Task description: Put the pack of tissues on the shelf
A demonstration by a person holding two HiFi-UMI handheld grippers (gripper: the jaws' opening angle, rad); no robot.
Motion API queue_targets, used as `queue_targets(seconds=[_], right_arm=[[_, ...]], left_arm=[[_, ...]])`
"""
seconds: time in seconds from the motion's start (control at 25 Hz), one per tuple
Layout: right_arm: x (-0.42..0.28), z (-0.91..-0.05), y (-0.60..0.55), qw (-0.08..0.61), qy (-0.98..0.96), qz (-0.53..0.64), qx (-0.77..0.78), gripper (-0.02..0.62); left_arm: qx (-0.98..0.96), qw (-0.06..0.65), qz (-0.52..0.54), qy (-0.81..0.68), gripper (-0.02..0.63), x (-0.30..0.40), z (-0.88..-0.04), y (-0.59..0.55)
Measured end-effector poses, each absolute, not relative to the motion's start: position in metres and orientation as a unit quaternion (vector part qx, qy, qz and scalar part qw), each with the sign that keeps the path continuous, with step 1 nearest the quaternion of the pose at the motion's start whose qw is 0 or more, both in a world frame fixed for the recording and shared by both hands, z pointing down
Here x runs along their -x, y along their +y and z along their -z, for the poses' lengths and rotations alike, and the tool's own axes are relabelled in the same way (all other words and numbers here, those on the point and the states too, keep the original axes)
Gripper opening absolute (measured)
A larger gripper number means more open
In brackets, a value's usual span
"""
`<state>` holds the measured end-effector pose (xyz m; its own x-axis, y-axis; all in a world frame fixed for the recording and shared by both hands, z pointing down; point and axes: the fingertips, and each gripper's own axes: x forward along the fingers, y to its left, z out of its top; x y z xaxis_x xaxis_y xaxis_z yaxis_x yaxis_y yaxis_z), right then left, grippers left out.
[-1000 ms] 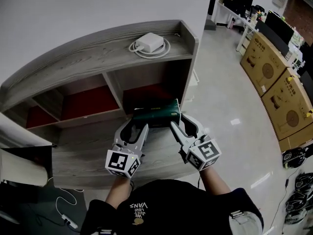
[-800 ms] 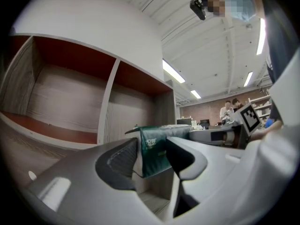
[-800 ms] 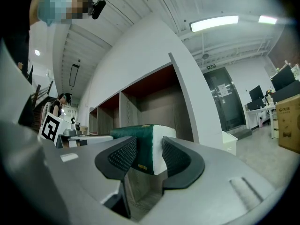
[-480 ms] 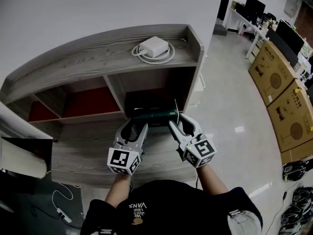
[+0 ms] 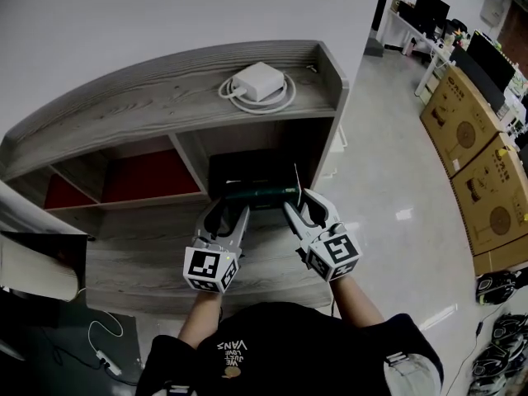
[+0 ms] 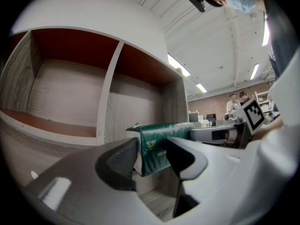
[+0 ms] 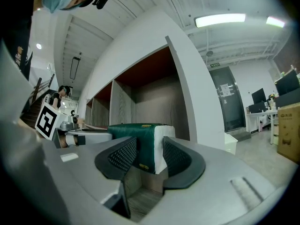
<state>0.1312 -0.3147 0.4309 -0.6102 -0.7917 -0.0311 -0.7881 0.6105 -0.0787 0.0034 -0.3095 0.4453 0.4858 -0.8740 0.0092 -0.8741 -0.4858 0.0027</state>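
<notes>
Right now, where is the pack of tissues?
Head view, centre: the pack of tissues is held between the left tongs and right tongs, before the right compartment of the shelf.

**A:** Is it dim?

**B:** The head view is murky, and the shelf (image 5: 148, 106) openings sink into shadow. Strip lights (image 7: 220, 18) glare overhead in the gripper views.

**A:** Sharp?

**B:** The edges bend and go black. The right gripper (image 7: 150, 154) looks soft up close, the pack of tissues (image 7: 133, 137) crisp.

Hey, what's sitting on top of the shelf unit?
A white charger brick lies on the shelf top, its white cable looped around it. The wood beneath the brick is covered.
</notes>
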Motion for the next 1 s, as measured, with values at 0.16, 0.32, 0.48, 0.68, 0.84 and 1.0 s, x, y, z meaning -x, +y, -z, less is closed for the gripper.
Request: queue_targets(seconds=[0.16, 0.32, 0.48, 0.68, 0.84, 1.0], right_arm=[[-0.132, -0.434, -0.323, 0.020, 0.892, 0.028, 0.451, 0.164], [-0.132, -0.437, -0.332, 0.015, 0.885, 0.033, 0.464, 0.164], [-0.129, -0.439, -0.337, 0.010, 0.880, 0.033, 0.473, 0.164], [-0.130, -0.438, -0.337, 0.008, 0.874, 0.029, 0.485, 0.164], [-0.137, -0.440, -0.335, -0.001, 0.865, 0.022, 0.501, 0.164], [-0.144, -0.443, -0.328, -0.004, 0.858, 0.026, 0.512, 0.165]], left_arm=[[-0.859, 0.003, -0.007, -0.512, 0.218, -0.004, -0.448, -0.317], [-0.855, 0.002, -0.013, -0.519, 0.218, -0.003, -0.451, -0.325], [-0.850, 0.006, -0.018, -0.526, 0.219, -0.002, -0.452, -0.331], [-0.846, 0.018, -0.010, -0.533, 0.219, -0.001, -0.452, -0.332], [-0.845, 0.026, -0.005, -0.535, 0.219, 0.002, -0.453, -0.329], [-0.843, 0.033, 0.002, -0.537, 0.219, 0.007, -0.454, -0.320]])
